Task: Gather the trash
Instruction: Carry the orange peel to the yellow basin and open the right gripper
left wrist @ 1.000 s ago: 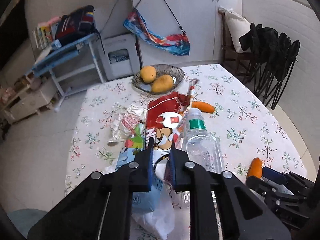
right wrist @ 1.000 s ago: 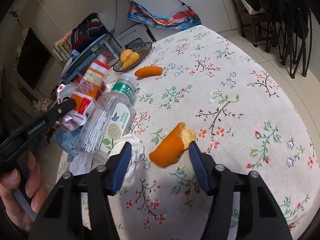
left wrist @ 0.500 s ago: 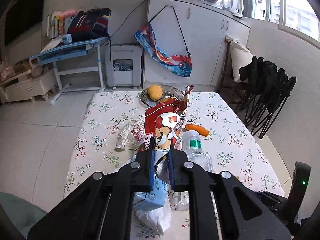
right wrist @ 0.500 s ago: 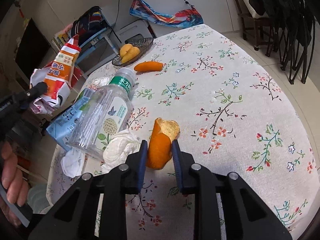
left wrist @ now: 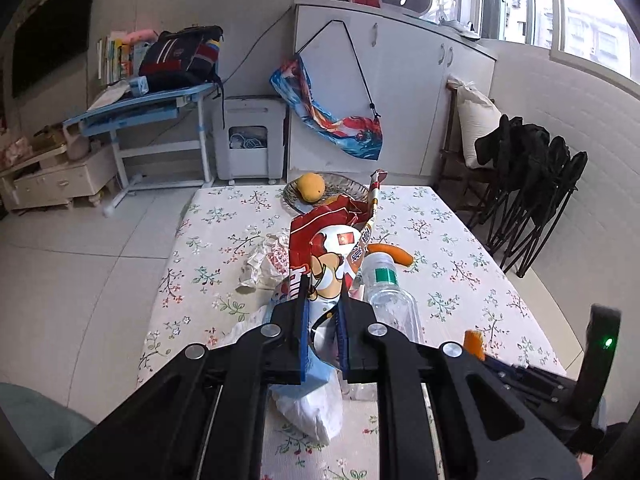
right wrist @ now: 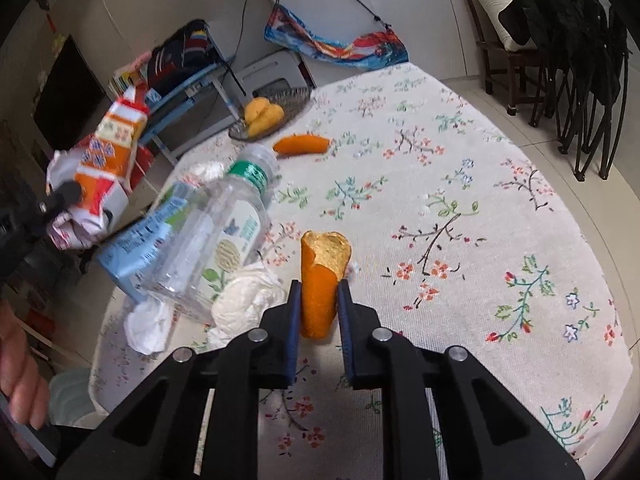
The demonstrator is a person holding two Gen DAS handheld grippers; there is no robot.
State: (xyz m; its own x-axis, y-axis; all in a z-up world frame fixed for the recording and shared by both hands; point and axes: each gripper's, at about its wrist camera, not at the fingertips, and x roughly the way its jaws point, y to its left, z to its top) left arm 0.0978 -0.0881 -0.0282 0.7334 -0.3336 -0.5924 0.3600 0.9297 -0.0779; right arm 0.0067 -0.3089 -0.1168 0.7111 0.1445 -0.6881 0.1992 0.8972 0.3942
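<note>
My left gripper (left wrist: pixel 323 280) is shut on a red snack bag (left wrist: pixel 328 240) and holds it up above the table's left side; the right wrist view shows the same bag (right wrist: pixel 108 160) hanging in the air. My right gripper (right wrist: pixel 318 286) is closing on a curled orange peel (right wrist: pixel 322 272), whose sides both pads touch as it stands on the floral tablecloth (right wrist: pixel 480 160). To the left of it lie a clear plastic bottle (right wrist: pixel 216 240), a blue carton (right wrist: pixel 136 240) and crumpled white tissues (right wrist: pixel 248 300). A second peel piece (right wrist: pixel 302 145) lies farther back.
A wicker basket (right wrist: pixel 296 98) with yellow fruit stands at the table's far edge. A crumpled wrapper (left wrist: pixel 266 260) lies left of the bag. Folded black chairs (left wrist: pixel 532 184) lean by the right wall. A person's hand (right wrist: pixel 20 380) shows at the lower left.
The right jaws closed from wide apart onto the orange peel, which turned upright between them. The left gripper rose and drew back with the snack bag.
</note>
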